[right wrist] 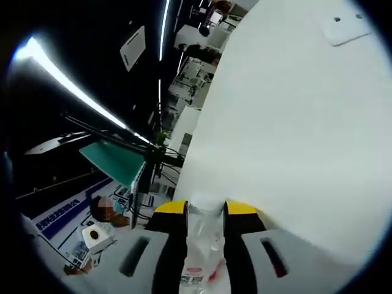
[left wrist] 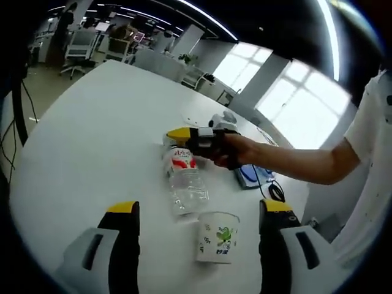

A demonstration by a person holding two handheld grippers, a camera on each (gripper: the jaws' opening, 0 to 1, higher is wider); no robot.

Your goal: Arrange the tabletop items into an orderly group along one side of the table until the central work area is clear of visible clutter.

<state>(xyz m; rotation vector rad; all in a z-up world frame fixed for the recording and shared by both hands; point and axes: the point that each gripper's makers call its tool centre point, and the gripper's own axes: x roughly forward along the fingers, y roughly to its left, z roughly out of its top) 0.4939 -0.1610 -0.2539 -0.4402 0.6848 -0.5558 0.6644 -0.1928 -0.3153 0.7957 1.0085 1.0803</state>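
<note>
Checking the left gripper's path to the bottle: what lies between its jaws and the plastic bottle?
In the left gripper view, a paper cup stands between the left gripper and the plastic bottle.

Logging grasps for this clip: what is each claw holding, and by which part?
The right claw grips the plastic bottle by its top end. The left claw holds nothing.

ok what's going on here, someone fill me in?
A person is tidying a white table with handheld tongs in each hand. The right tongs are shut on a clear plastic bottle that lies on its side on the table, gripping it near the cap end. The left tongs are open, held above the table just short of a paper cup standing upright beside the bottle's base. The cup is not yet gripped.
</note>
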